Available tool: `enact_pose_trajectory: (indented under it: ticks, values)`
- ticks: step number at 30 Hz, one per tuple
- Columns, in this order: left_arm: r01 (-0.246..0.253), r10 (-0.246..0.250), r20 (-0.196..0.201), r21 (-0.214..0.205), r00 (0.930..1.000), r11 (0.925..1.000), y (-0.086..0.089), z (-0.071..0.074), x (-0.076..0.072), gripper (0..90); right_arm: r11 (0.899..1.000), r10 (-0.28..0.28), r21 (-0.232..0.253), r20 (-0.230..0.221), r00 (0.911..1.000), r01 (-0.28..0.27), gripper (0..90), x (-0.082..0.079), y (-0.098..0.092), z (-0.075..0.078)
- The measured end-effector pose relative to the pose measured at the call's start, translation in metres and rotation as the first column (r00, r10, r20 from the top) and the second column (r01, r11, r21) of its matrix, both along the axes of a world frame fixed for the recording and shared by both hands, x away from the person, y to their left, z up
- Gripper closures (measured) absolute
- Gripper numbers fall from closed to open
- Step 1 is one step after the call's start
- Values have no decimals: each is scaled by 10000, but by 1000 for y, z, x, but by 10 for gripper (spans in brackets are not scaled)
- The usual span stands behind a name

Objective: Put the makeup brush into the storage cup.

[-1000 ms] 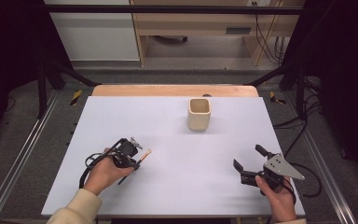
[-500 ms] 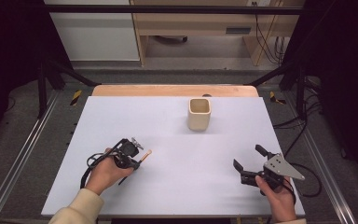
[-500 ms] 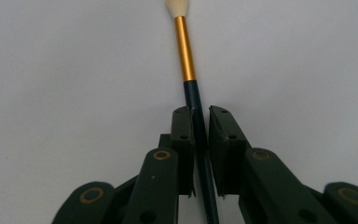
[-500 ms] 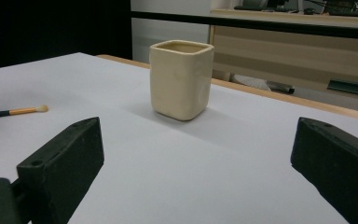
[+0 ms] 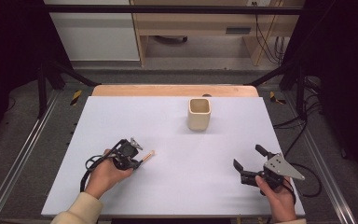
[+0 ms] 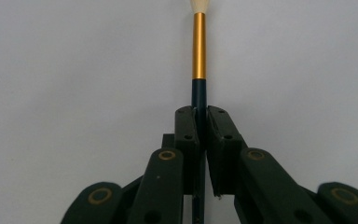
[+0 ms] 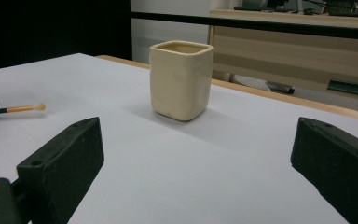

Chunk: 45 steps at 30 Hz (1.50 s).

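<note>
Left half of desk (image 5: 177, 186): the left tongs (image 5: 139, 161) lie low over the white surface, held in the person's left hand (image 5: 106, 175), well in from the left edge and from the near edge. Their jaws have just been closing and are now pinched on the dark handle of a small brush (image 6: 199, 70). In the left gripper view the pads press the handle from both sides; a gold ferrule and a pale tip stick out past the jaw ends. In the high view the brush (image 5: 147, 155) points toward the middle of the desk, its tip at or just above the surface; cannot tell which. Open white surface lies all round it.

Centre: a cream square cup (image 5: 199, 114) stands upright toward the far edge, well apart from both tongs, with bare desk on every side. Wooden strip runs along the far edge behind it.

Right half: the right tongs (image 5: 249, 161), held in the right hand (image 5: 275, 193), sit near the near-right corner, close to the right edge. Jaws spread wide, nothing between them. In the right gripper view they face the cup (image 7: 181, 80), and the brush tip (image 7: 25, 108) shows at far left.
</note>
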<state>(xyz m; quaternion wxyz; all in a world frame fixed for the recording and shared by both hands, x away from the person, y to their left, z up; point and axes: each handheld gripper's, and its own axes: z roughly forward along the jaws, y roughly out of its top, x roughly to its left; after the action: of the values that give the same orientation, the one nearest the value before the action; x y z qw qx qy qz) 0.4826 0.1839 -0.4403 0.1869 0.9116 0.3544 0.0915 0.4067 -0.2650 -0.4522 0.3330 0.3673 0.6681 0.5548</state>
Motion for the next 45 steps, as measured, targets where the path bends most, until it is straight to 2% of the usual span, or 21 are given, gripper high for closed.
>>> enact_pose_trajectory:
  ticks: [3,5,7,8,9,10,11,12,13,14,17,18,20,24,27,28,33,37,41,42,45]
  values:
    - [-52,64,284,-414,9996,9991,1,5,-3,829,10000,-19,17,-45,10000,19,30,0,1,0]
    - [-60,125,702,-923,9975,9957,4,13,-6,829,10000,30,18,-36,10000,-30,30,0,1,0]
    - [-120,340,1214,-1771,9920,9841,6,22,-10,829,9999,45,90,-16,10000,-45,30,0,2,1]
    - [-136,436,1436,-2037,9887,9789,6,25,-11,829,9999,50,114,-20,10000,-49,31,-1,3,1]
    - [-136,436,1436,-2037,9887,9789,6,25,-11,829,9998,61,171,-35,10000,-60,33,-1,3,2]
    - [-62,479,1784,-2274,9828,9738,8,29,-13,829,9998,111,185,-23,9999,-111,33,-1,5,2]
    - [-62,479,1784,-2274,9828,9738,8,29,-13,829,9998,111,185,-23,9999,-111,33,-1,5,2]
    - [51,531,2117,-2654,9759,9641,9,32,-14,829,9997,175,189,-32,9998,-174,34,-2,7,3]
    - [51,531,2117,-2654,9759,9641,9,32,-14,829,9996,222,191,-43,9997,-221,34,-2,9,3]
    - [85,660,2486,-2875,9664,9578,11,32,-15,829,9996,245,155,-65,9997,-244,35,-2,10,3]
    - [113,766,2717,-3082,9593,9513,13,32,-16,829,9995,303,126,-183,9994,-301,36,-1,13,4]
    - [159,841,2879,-3286,9540,9443,14,31,-16,830,9993,335,149,-224,9992,-332,37,-1,14,4]
    - [174,941,3047,-3441,9478,9388,16,31,-16,829,9992,322,261,-363,9988,-313,37,-1,17,5]
    - [244,1031,3163,-3748,9431,9268,18,28,-18,829,9987,425,301,-408,9983,-413,37,0,24,6]
    - [293,997,3263,-3684,9400,9292,17,27,-18,829,9982,468,400,-571,9973,-446,36,1,28,7]
    - [357,1001,3324,-3791,9378,9247,15,26,-19,829,9981,496,395,-586,9970,-473,36,1,31,8]
    - [569,894,3510,-3856,9321,9209,11,25,-22,829,9962,740,524,-825,9938,-698,36,4,41,10]
    - [638,943,3584,-4052,9288,9120,6,24,-25,829,9945,993,423,-849,9914,-960,37,5,50,12]
    - [794,851,3719,-4057,9244,9106,2,23,-27,829,9903,1382,211,-758,9875,-1370,42,6,63,13]
    - [843,867,3764,-4153,9224,9058,1,24,-27,829,9900,1411,142,-740,9872,-1404,48,6,66,13]
    - [886,881,3809,-4228,9204,9019,0,24,-27,829,9908,1348,-54,-644,9888,-1354,58,7,70,14]
